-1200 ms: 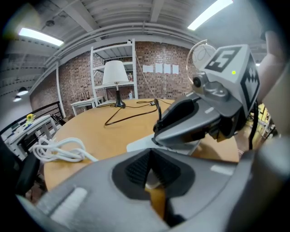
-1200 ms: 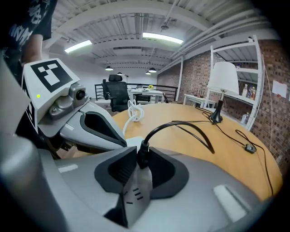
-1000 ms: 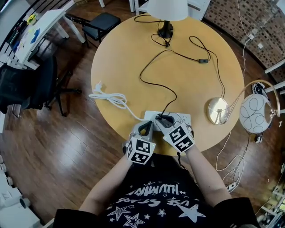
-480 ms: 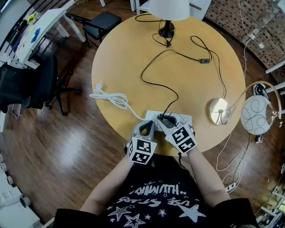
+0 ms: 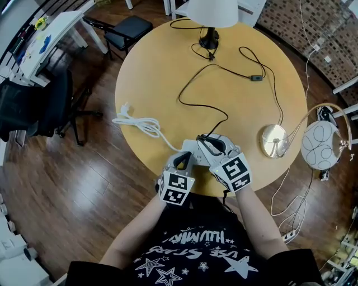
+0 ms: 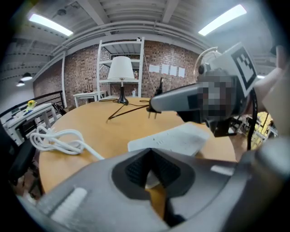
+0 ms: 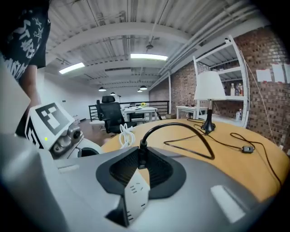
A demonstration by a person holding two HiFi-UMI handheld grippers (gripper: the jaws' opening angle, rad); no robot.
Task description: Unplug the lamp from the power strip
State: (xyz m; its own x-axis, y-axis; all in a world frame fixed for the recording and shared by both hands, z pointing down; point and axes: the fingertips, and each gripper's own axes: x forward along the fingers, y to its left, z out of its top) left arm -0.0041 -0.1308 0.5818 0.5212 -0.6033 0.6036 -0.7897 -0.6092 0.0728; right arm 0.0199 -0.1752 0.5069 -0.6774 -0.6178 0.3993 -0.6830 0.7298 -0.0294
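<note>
The lamp [image 5: 210, 11] stands at the round table's far edge, and its black cord [image 5: 196, 78] runs toward me. My right gripper [image 5: 206, 143] is shut on the cord's black plug [image 5: 201, 138], its jaws still closing. The plug [image 6: 153, 108] hangs in the air with bare prongs, clear of the white power strip [image 6: 176, 138]. In the right gripper view the plug [image 7: 142, 154] sits between the pads of the right gripper [image 7: 141, 165]. My left gripper [image 5: 183, 160] is shut on the near end of the strip [image 5: 188, 146], which lies flat on the table.
The strip's white cable [image 5: 140, 124] lies coiled at the table's left edge. A gold disc base [image 5: 273, 138] sits near the right edge, with a globe shade [image 5: 320, 142] beyond the table. An inline switch [image 5: 255, 77] lies on the cord. Chairs [image 5: 126, 28] stand on the floor to the left.
My right gripper has lifted up and to the right with the plug, which has come out of the power strip. The lamp cord has shifted with it. The left gripper has stayed put.
</note>
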